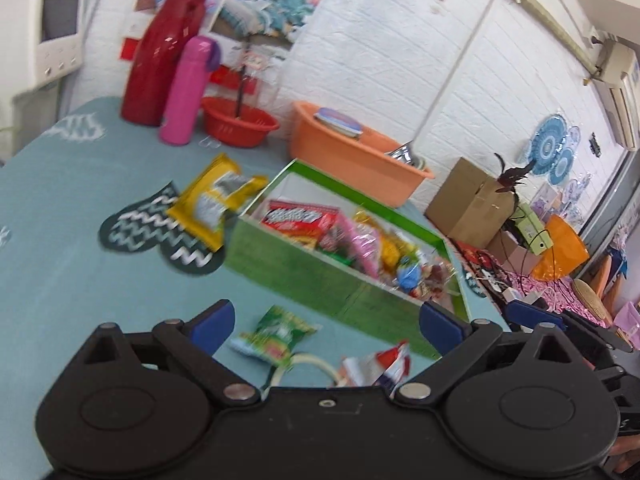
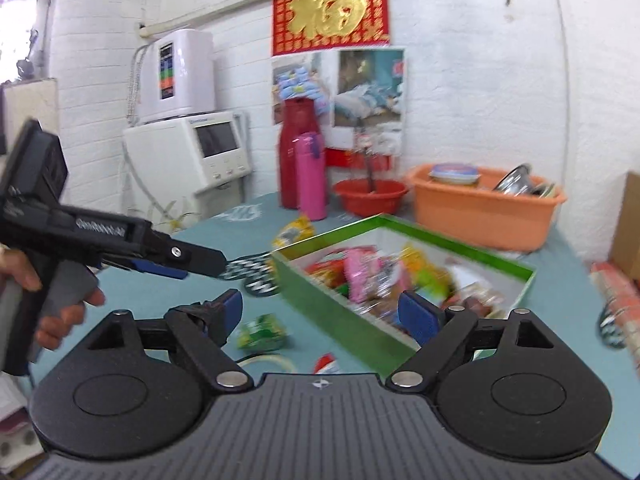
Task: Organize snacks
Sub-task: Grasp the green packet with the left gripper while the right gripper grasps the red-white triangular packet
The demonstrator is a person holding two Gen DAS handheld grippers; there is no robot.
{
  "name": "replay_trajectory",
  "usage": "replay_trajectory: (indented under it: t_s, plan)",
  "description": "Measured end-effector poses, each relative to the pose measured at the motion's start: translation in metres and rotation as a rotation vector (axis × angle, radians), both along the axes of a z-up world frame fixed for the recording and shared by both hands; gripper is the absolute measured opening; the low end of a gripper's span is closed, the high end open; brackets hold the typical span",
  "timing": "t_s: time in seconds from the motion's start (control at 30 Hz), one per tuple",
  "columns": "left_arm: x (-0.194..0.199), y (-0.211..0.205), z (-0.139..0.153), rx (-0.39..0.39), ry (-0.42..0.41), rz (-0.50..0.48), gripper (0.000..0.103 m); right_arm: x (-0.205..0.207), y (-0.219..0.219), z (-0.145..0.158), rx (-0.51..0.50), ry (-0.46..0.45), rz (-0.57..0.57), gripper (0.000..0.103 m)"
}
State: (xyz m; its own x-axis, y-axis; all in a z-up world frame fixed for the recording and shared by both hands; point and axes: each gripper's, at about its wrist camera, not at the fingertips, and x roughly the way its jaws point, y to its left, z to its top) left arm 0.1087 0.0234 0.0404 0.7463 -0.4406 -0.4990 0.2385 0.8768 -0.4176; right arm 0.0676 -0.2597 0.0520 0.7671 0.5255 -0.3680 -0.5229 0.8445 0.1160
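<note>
Both our grippers, left (image 1: 326, 326) and right (image 2: 322, 312), have fingers spread and empty. The green packet (image 1: 280, 334) lies on the worktop (image 1: 80, 248) near the box (image 1: 320, 276); we should lower squarely over it, then pinch its middle.

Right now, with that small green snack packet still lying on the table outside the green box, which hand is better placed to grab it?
Left. The open left gripper frames the green packet between its fingers, while the right gripper, also open and empty, faces the green box with the packet off to its left.
</note>
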Motion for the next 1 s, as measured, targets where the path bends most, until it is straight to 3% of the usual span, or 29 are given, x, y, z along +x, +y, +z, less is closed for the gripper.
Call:
replay_trajectory:
  t_s: [0.33, 0.6, 1.0]
  plan:
    - [0.008, 0.008, -0.029, -0.004, 0.024, -0.042, 0.103, 0.003, 0.035, -0.030, -0.080, 0.107, 0.035, 0.103]
    - [0.036, -0.012, -0.049, 0.074, 0.032, -0.039, 0.103, 0.018, 0.035, -0.047, -0.125, 0.151, -0.022, 0.103]
    - [0.051, -0.023, -0.061, 0.113, 0.064, -0.064, 0.103, 0.046, 0.042, -0.075, -0.162, 0.226, -0.097, 0.103]
